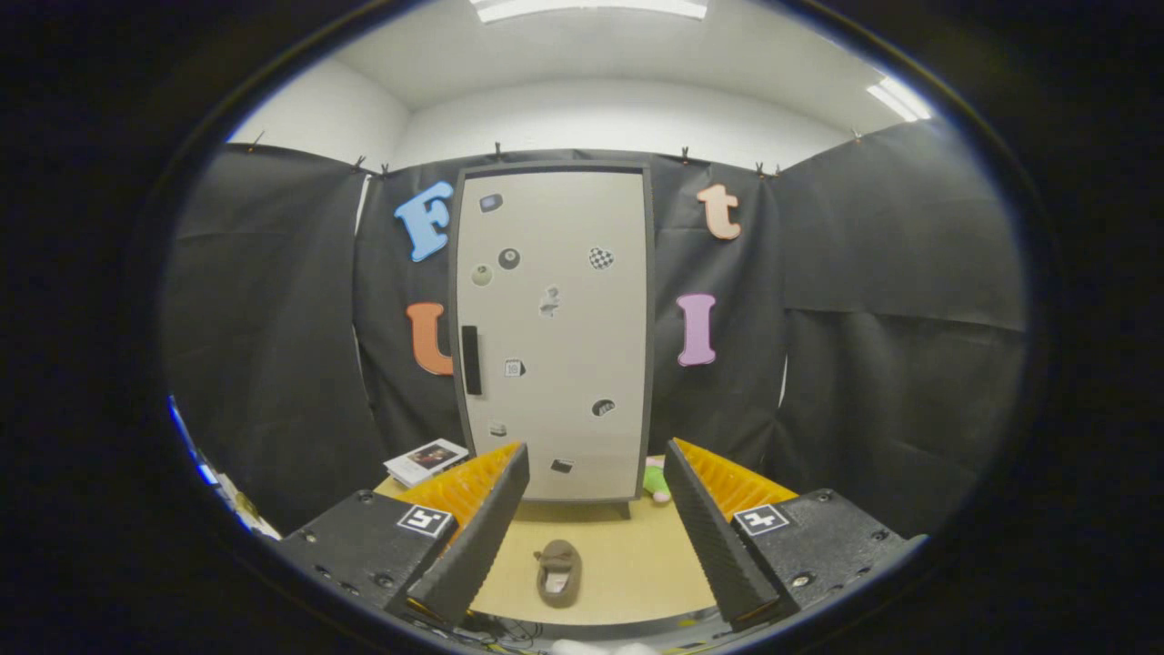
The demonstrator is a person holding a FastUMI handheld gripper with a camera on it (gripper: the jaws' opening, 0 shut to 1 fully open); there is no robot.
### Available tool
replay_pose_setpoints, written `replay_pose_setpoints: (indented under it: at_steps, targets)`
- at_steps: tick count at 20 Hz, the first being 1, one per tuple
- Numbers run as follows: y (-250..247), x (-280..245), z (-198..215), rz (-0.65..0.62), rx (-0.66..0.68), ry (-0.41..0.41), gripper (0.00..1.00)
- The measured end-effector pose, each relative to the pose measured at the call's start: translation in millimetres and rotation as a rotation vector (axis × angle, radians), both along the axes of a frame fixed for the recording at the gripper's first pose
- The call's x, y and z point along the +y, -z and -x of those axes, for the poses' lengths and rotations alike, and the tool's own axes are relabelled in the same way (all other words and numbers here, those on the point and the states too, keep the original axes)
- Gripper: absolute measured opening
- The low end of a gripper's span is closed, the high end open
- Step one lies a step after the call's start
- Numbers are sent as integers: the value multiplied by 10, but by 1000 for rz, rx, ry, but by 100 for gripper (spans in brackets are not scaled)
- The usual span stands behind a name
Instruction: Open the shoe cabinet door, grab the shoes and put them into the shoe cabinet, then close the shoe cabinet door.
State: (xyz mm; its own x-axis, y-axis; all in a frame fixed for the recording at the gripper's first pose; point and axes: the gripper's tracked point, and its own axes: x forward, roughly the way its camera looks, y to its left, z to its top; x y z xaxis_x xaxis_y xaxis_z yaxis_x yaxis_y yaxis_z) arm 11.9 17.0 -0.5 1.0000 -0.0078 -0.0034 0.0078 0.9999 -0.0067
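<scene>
A tall pale shoe cabinet (555, 332) stands at the far side of the wooden table (627, 555), its door closed. A dark vertical handle (470, 359) sits on the door's left side, and several small stickers dot the door. A brown shoe (557, 571) lies on the table, toe toward the cabinet, between my two fingers and a little ahead of them. My gripper (591, 537) is open, held back from the cabinet, with nothing between its fingers.
A small book (426, 460) lies on the table left of the cabinet. A green and pink toy (656, 482) rests by the cabinet's lower right corner. Black cloth walls close in the booth on all sides.
</scene>
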Motion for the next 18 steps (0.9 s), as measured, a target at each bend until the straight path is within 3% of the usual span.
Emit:
replay_pose_setpoints:
  at_steps: [10,18]
  targets:
    - [33,450,-497,-5,28,-38,98]
    - [-84,1257,-1447,-3,16,-139,97]
